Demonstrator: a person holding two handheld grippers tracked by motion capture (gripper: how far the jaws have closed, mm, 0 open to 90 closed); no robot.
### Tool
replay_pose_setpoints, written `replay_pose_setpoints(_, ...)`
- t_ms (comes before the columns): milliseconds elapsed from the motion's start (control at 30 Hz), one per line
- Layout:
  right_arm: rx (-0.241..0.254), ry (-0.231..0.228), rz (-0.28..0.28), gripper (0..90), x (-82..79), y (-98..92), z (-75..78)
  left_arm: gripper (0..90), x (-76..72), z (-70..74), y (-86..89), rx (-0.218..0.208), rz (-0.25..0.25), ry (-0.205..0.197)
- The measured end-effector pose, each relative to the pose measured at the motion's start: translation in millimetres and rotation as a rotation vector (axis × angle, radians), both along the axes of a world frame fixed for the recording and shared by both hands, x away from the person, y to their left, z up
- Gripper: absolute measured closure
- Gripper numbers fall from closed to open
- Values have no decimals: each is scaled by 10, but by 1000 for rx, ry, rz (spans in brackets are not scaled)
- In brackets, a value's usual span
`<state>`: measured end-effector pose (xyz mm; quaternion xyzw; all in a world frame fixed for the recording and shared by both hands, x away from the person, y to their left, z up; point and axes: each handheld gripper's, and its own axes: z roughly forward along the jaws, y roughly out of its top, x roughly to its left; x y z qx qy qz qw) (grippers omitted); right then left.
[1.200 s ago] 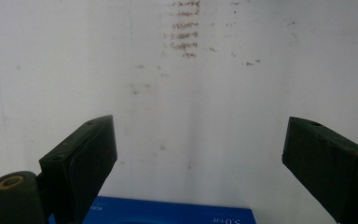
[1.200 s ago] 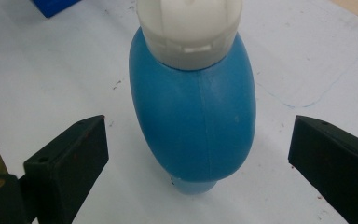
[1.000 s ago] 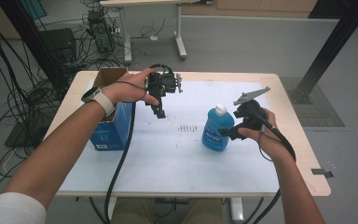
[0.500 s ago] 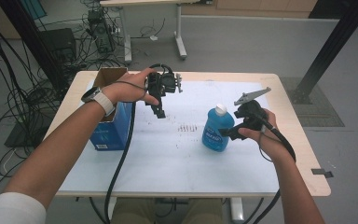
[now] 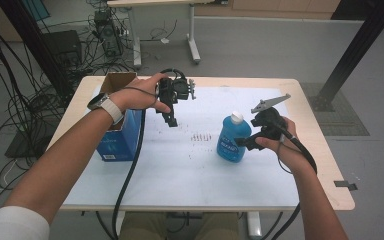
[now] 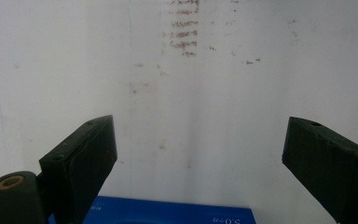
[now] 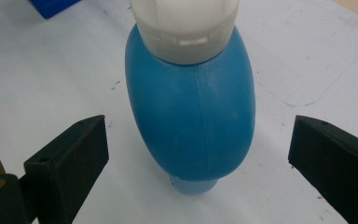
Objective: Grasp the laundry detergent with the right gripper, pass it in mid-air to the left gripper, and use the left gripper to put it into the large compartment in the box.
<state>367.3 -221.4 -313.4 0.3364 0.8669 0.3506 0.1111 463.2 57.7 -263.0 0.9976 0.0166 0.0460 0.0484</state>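
A blue bottle (image 5: 232, 140) with a white cap stands upright on the white sheet, right of centre. My right gripper (image 5: 243, 142) is at its right side, low over the table. In the right gripper view the bottle (image 7: 191, 121) stands between the wide-open jaws of this gripper (image 7: 200, 126), and neither pad touches it. My left gripper (image 5: 171, 120) hangs above the sheet beside an open blue box (image 5: 117, 135), pointing down. In the left gripper view the jaws of that gripper (image 6: 200, 128) stand wide apart with nothing between them, and the box's edge (image 6: 168, 217) shows below.
A white sheet (image 5: 180, 175) covers the wooden table (image 5: 330, 185); faint brown marks (image 5: 200, 136) lie between the two grippers. Cables trail from both grippers over the near edge. Floor cables (image 5: 20, 100) lie at the left and a black post (image 5: 355, 55) stands at the back right.
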Motion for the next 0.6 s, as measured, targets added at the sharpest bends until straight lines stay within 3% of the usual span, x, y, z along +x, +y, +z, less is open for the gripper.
replay_pose_setpoints(600, 1, -1, 2, 47, 3, 10, 7, 104, 0, 3, 17, -3, 8, 0)
